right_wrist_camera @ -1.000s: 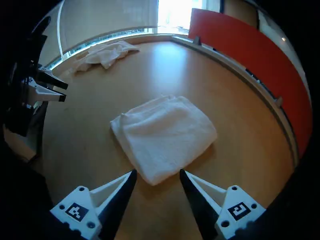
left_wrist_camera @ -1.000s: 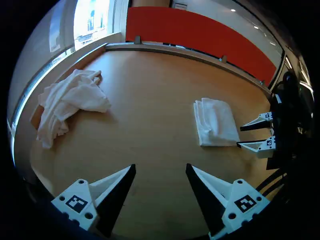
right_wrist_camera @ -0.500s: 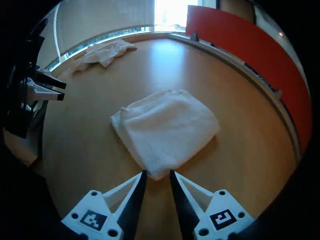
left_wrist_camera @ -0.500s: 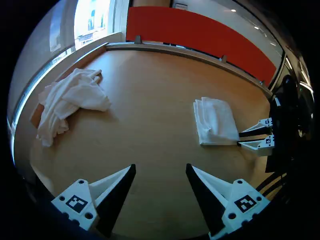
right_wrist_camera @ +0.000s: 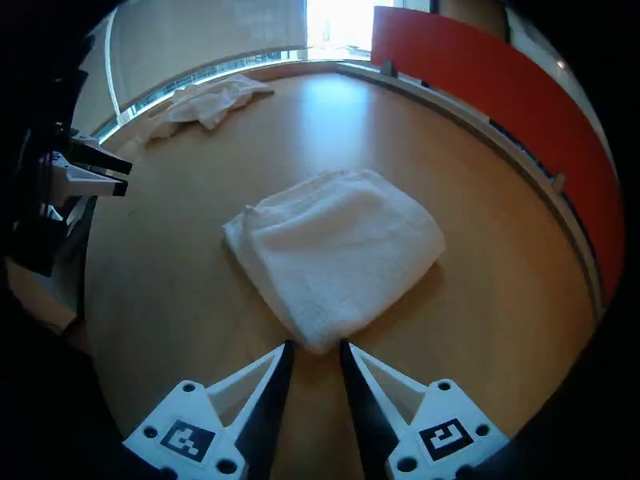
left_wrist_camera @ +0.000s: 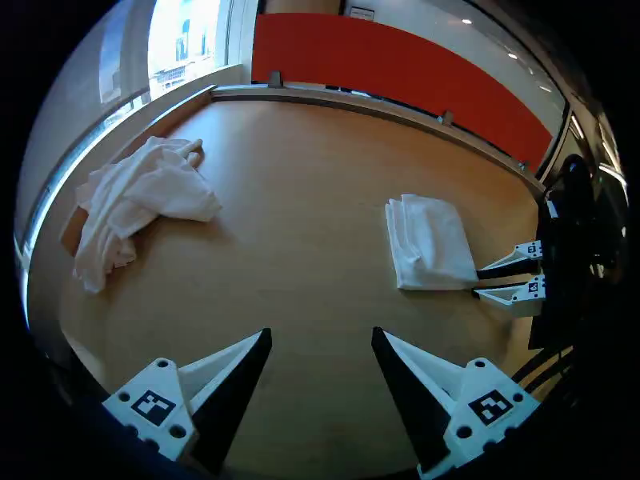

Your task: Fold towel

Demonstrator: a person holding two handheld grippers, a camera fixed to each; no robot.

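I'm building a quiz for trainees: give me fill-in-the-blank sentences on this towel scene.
The wooden tabletop holds ___ white towels. The crumpled white towel lies near the bright ___. The left gripper has its jaws ___. The right gripper points at the folded white towel's ___.
Answers: two, window, open, corner.

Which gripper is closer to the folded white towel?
Right. The right gripper has its fingertips on either side of the folded towel's near corner. The left gripper is farther back over the wooden table, with the towel ahead to its right.
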